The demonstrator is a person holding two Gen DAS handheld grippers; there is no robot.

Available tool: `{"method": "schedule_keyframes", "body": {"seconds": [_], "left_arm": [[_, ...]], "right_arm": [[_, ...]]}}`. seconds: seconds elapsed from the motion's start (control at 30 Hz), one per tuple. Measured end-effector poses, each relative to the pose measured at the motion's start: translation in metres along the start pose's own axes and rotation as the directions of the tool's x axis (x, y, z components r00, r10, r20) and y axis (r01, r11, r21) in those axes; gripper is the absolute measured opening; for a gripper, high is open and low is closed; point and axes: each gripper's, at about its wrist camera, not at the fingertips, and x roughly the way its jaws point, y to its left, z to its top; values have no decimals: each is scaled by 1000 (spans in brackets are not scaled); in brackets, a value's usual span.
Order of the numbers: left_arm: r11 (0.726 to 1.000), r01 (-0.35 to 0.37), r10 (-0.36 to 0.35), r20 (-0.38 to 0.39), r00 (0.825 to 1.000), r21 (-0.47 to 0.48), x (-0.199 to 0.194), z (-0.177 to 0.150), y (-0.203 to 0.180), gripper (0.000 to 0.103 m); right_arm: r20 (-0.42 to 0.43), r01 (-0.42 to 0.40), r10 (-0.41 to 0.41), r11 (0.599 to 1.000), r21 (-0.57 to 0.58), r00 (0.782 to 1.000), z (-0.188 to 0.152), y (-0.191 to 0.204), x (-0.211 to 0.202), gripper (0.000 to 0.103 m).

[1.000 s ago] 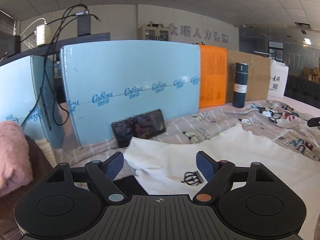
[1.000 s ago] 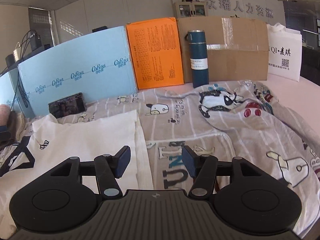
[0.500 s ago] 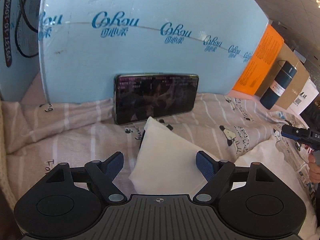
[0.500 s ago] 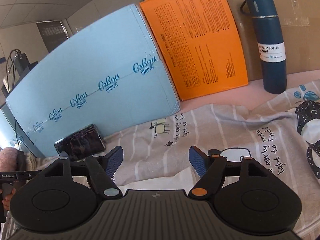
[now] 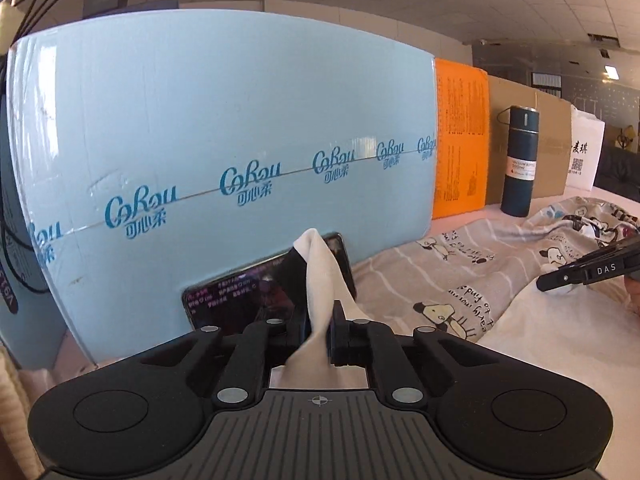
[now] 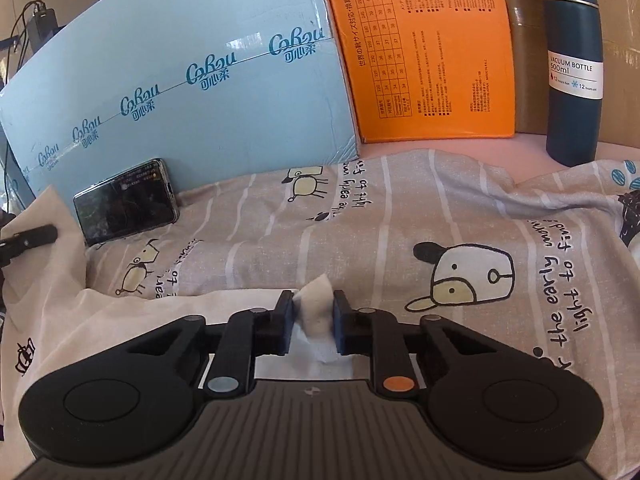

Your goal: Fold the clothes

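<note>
A white T-shirt point(image 6: 132, 320) with a small black crown print lies on a grey cartoon-print sheet point(image 6: 400, 216). My left gripper point(image 5: 318, 320) is shut on a far corner of the white T-shirt point(image 5: 320, 276), which stands up in a peak between the fingers. My right gripper point(image 6: 313, 320) is shut on another corner of the same shirt, low over the sheet. The right gripper's tip shows at the right in the left wrist view point(image 5: 584, 272). The left gripper's tip shows at the left edge in the right wrist view point(image 6: 28, 240).
A phone point(image 6: 126, 202) leans against a light blue box point(image 6: 180, 92) at the back. An orange box point(image 6: 428, 48), a cardboard box point(image 5: 532, 140), a dark blue vacuum bottle point(image 6: 572, 64) and a white bag point(image 5: 584, 156) stand along the back edge.
Both grippers have closed from open onto corners of the white T-shirt. The left one has lifted its corner up in front of the phone.
</note>
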Motion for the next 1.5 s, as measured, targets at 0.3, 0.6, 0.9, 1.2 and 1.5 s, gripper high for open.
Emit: {"method": "schedule_keyframes", "body": {"seconds": [0.3,0.6,0.9,1.2,1.5], "left_arm": [[997,35,-21,-185,982,70,69,-7,-17,13],[992,85,-98,-154,983,-90,51,-19,3,72],[927,368,-374,-102,922,-70,30,-18,-23,10],[973,217,-226,-130,965,-81,44,-23,-16,19],[980,195,-197,-147,969,-29,45,-27,-20,19]], "right_arm": [[114,205,-201,979,-24,973,8,8,-23,11],[22,225,-224,974,-22,974,1,-1,-3,11],[12,226,-226,974,-4,974,0,-4,-2,14],[9,229,-229,973,6,973,0,-5,-1,17],[10,231,-232,973,9,973,0,-6,-1,17]]}}
